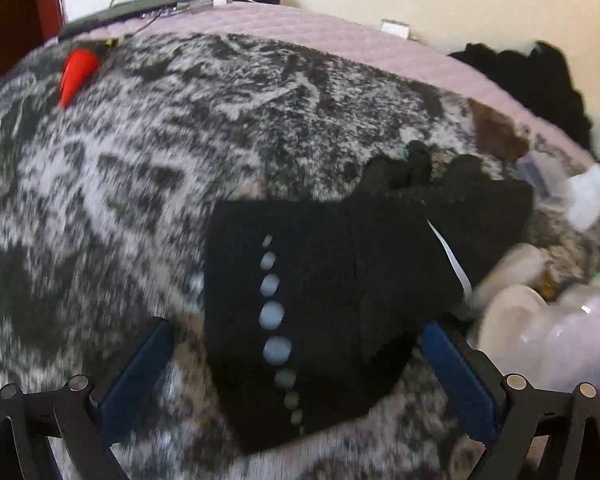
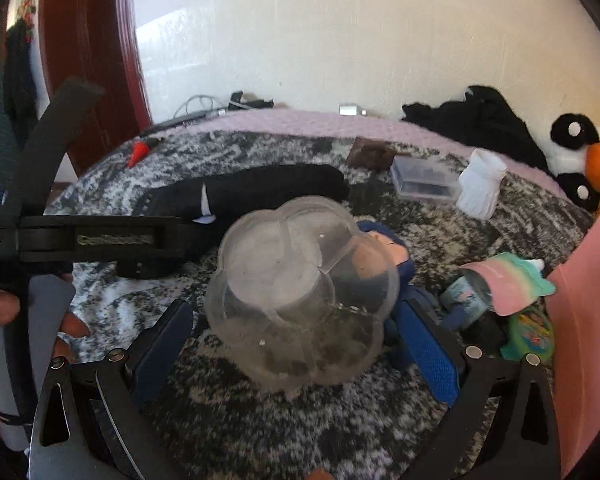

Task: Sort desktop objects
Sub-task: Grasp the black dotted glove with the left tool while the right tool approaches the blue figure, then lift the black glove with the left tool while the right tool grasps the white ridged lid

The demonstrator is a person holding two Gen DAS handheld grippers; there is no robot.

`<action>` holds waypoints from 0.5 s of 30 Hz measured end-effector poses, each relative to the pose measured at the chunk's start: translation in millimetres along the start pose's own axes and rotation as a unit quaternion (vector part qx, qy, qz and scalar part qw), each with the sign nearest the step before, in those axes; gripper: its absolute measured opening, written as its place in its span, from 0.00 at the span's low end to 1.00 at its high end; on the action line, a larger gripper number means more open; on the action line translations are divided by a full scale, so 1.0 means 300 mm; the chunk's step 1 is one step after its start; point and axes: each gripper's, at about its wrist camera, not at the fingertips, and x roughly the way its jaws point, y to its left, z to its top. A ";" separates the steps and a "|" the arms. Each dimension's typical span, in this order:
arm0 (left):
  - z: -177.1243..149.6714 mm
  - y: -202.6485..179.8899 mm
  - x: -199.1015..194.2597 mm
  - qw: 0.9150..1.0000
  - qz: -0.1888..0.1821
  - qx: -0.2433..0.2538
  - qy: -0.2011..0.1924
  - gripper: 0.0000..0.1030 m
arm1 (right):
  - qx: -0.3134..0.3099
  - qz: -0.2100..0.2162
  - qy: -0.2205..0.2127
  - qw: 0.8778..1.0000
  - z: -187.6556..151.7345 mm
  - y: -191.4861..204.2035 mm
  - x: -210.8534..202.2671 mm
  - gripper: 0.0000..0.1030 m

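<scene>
Both pairs of fingers are standing apart: the left gripper (image 1: 296, 360) is straddling a black glove (image 1: 332, 304) at centre frame, its length running up-right, while the right gripper (image 2: 300, 344) is bracketing a clear flower-shaped dish (image 2: 300, 296) at centre. Partial lettering at left edge is reading "quisition".

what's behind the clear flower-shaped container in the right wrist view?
Directly behind the clear flower-shaped container lies a doll in blue; only its head and some blue body show past the rim. The rest is blurred through the plastic. The black glove lies further back.
</scene>
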 end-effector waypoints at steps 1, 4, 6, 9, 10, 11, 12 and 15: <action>0.001 0.007 -0.010 1.000 -0.005 -0.005 -0.005 0.99 | -0.004 -0.005 0.002 1.000 0.000 0.004 0.011 1.00; 0.003 0.030 -0.041 0.999 -0.018 -0.020 -0.018 0.98 | -0.016 -0.014 0.003 1.000 -0.001 0.015 0.030 1.00; 0.004 0.044 -0.062 0.999 -0.027 -0.031 -0.028 0.90 | -0.019 -0.016 0.003 1.000 -0.001 0.016 0.036 1.00; 0.006 0.067 -0.093 0.997 -0.041 -0.046 -0.041 0.62 | -0.008 -0.006 0.005 1.000 0.004 0.000 0.031 0.98; 0.007 0.074 -0.103 0.997 -0.045 -0.051 -0.046 0.53 | 0.001 -0.003 0.006 1.000 0.006 -0.009 0.025 0.98; 0.007 0.082 -0.113 0.996 -0.049 -0.056 -0.050 0.50 | 0.011 0.000 0.008 1.000 0.007 -0.019 0.019 0.98; 0.008 0.089 -0.124 0.995 -0.054 -0.061 -0.055 0.49 | 0.019 0.005 0.008 1.000 0.009 -0.028 0.010 0.98; 0.005 0.118 -0.173 0.992 -0.070 -0.079 -0.070 0.49 | 0.040 0.017 0.002 0.999 0.011 -0.054 -0.038 0.97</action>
